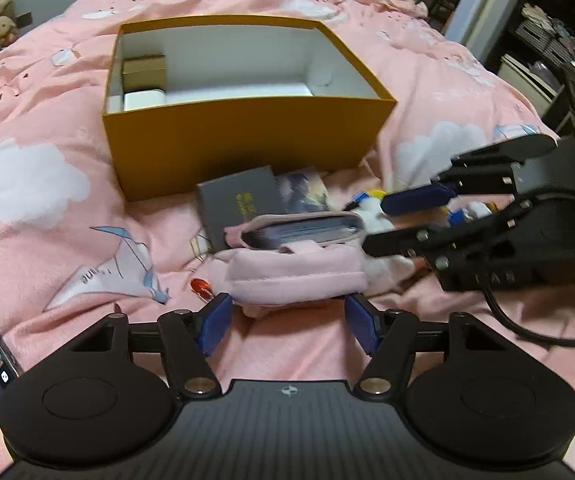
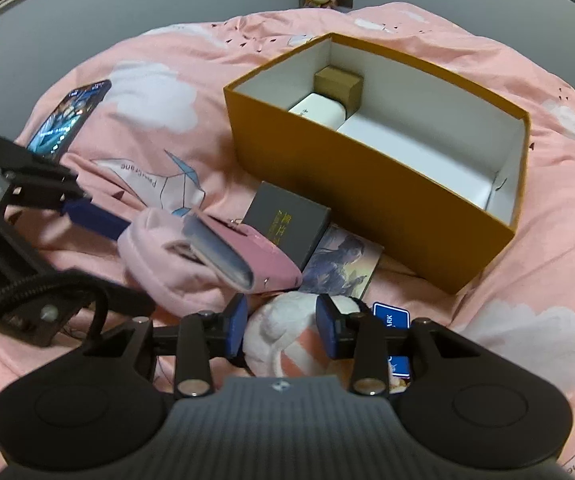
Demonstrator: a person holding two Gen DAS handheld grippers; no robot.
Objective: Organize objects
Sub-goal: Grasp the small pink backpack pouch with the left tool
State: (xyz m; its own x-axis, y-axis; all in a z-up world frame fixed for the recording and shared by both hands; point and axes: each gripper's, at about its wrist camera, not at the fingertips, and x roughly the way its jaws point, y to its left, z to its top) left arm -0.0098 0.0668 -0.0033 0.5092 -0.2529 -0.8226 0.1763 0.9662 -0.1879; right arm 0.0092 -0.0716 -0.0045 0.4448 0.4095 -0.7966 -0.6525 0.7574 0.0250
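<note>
Left gripper (image 1: 287, 322) is spread wide around the pink pouch (image 1: 299, 276) at centre frame, not pinching it. Right gripper (image 2: 281, 326) is half open around a white plush (image 2: 277, 338), contact unclear. Orange box (image 1: 247, 148) sits above, open.

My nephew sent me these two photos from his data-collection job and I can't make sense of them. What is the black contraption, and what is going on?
A person holds two hand grippers, each with a camera looking along its blue fingers. In the left one's view, the left gripper stands open before a pink pouch. In the right one's view, the right gripper straddles a white plush toy; whether it grips is unclear. On the pink bedspread: an orange box, mostly empty, a grey box, a phone.
</note>
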